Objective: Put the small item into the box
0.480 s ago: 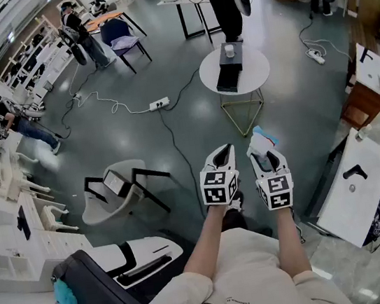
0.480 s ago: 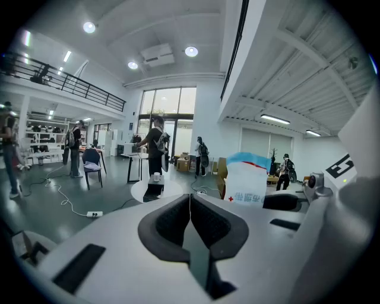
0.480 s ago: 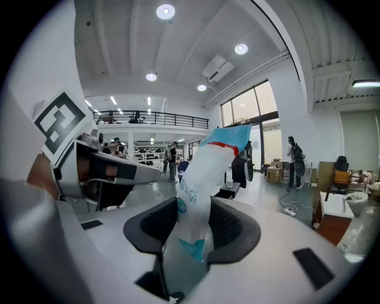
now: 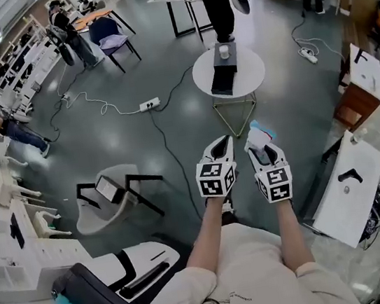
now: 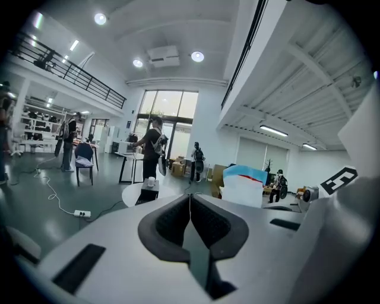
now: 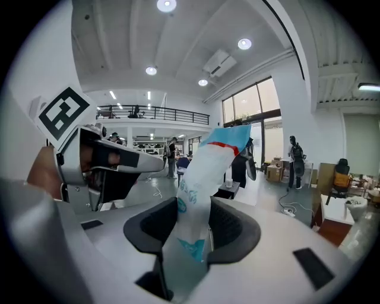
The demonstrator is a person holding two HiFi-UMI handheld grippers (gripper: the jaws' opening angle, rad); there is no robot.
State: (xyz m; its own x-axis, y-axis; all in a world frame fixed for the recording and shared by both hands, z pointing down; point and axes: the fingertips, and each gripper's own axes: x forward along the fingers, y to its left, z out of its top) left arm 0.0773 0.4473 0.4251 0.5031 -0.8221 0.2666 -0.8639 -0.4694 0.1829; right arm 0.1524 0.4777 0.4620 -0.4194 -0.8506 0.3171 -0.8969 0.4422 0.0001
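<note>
My right gripper [image 4: 263,141] is shut on a small white packet with a blue top [image 4: 260,131], which sticks up past the fingertips. In the right gripper view the packet [image 6: 199,190] stands pinched between the dark pads, leaning right. Just to its left, my left gripper [image 4: 222,141] is held with nothing in it; in its own view the left gripper [image 5: 190,205] has its pads pressed together. Ahead on the floor stands a round white table [image 4: 246,75] with a black box [image 4: 220,76] and a white cup [image 4: 224,51] on it.
A person stands just behind the table [image 4: 218,2]. A toppled chair [image 4: 108,195] lies on the floor to the left, and a power strip with cables [image 4: 149,105] beyond it. White desks [image 4: 347,184] line the right side. Other people work at the far left.
Both grippers sit slightly higher in the head view and the floor scene has shifted a little. The packet stays in the right gripper and the left stays shut.
</note>
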